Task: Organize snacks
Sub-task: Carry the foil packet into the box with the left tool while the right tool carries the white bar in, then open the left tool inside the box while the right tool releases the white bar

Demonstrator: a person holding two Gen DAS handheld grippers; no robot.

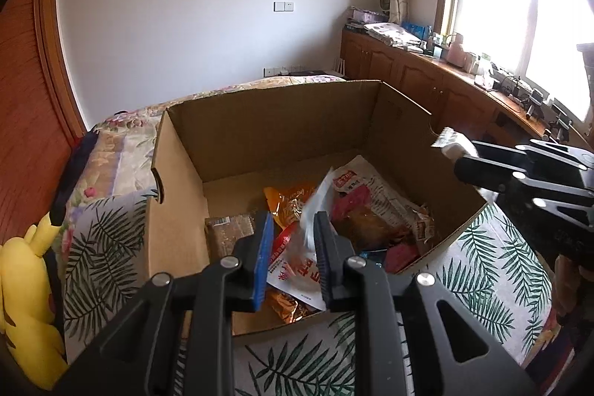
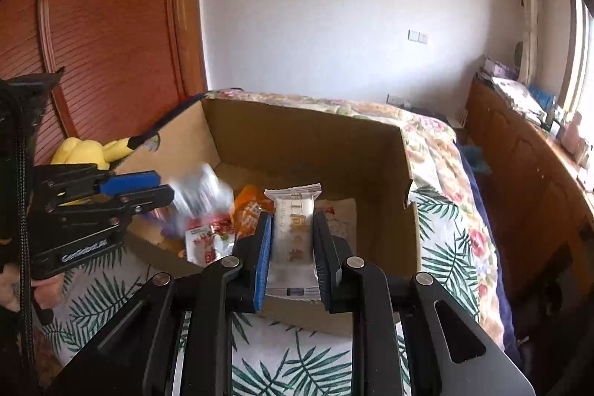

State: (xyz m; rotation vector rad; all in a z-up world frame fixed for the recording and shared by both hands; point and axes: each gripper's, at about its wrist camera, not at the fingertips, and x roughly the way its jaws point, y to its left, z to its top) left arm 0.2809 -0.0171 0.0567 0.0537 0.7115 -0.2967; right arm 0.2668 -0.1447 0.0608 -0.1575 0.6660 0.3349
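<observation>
An open cardboard box sits on the bed with several snack packets inside, among them an orange bag and a large clear packet. My left gripper is open over the box's near side; a blurred clear packet is in the air between and just beyond its fingertips. From the right wrist view this gripper is at the box's left with the blurred packet just off its tips. My right gripper is shut on a white snack bar above the box's near edge. It also shows in the left wrist view.
A leaf-print cloth lies under the box on a floral bedspread. A yellow plush toy lies left of the box. A wooden wardrobe stands at the left, and a wooden cabinet with clutter runs under the window at the right.
</observation>
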